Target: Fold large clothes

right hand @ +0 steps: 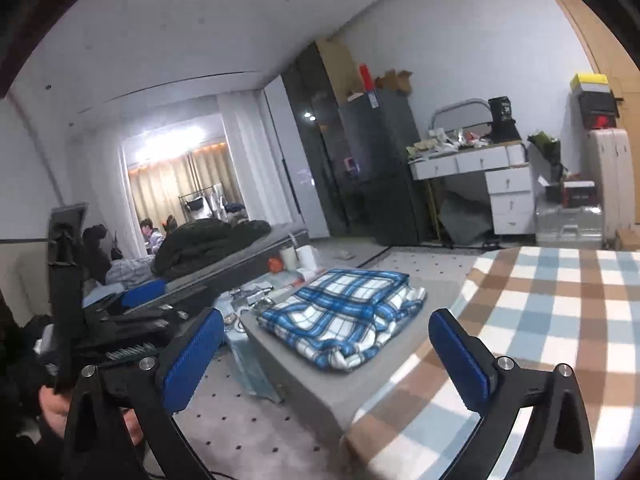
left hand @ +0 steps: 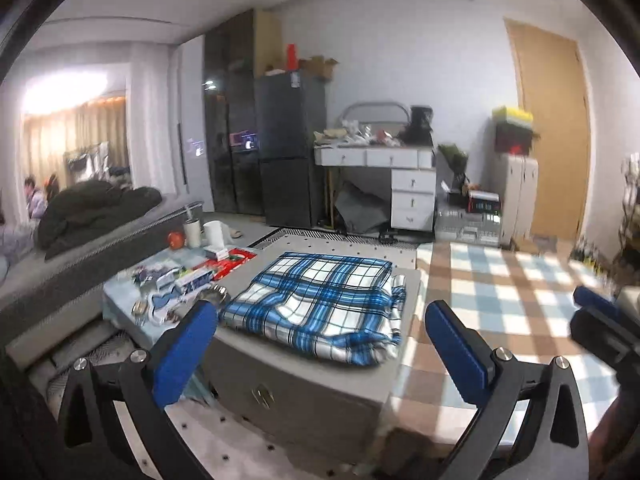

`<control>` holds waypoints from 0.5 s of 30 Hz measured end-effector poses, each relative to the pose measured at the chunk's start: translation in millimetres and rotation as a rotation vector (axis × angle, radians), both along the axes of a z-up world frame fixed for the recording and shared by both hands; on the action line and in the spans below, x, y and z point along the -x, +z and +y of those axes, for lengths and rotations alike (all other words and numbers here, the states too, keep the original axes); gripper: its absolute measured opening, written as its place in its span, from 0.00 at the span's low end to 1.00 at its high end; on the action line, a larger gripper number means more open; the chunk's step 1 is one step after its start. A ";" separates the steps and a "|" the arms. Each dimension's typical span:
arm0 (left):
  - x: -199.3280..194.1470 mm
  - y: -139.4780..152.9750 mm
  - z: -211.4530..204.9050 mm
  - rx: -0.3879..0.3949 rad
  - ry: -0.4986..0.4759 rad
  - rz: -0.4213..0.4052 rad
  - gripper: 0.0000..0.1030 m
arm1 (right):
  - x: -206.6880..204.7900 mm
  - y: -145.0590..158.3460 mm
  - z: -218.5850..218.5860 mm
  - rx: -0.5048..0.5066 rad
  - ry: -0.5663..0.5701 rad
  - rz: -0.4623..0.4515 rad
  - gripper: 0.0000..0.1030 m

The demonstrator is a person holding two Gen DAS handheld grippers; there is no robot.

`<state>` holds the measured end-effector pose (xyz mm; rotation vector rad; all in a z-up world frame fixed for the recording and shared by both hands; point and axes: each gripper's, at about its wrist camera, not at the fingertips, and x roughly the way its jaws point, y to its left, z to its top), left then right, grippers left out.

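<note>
A blue, white and black plaid garment (left hand: 320,304) lies folded in a flat pile on a grey ottoman (left hand: 304,388); it also shows in the right wrist view (right hand: 344,316). My left gripper (left hand: 322,318) is open and empty, held back from the garment's near edge, above the ottoman's front. My right gripper (right hand: 326,324) is open and empty, also short of the garment. The right gripper shows at the right edge of the left wrist view (left hand: 600,320). The left gripper shows at the left in the right wrist view (right hand: 136,308).
A brown, blue and white checked cover (left hand: 516,312) lies on the surface to the right of the ottoman. A small table (left hand: 120,292) with boxes, cups and clutter stands to the left. A grey sofa (left hand: 80,256) with dark bedding is beyond. A fridge, white desk and door line the far wall.
</note>
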<state>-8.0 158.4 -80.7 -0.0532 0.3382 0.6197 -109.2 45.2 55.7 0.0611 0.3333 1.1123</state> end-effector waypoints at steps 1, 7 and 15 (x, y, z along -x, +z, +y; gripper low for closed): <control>5.5 -2.0 -2.4 -0.004 -0.001 0.006 0.99 | 7.9 3.0 -2.1 0.010 -0.019 -0.021 1.00; 8.7 -0.8 -26.3 -0.052 0.021 0.023 0.99 | 42.2 15.0 -21.2 0.028 -0.090 -0.081 1.00; 12.7 2.3 -14.9 0.015 0.007 0.007 0.99 | 65.5 26.2 -30.5 -0.005 -0.086 -0.115 1.00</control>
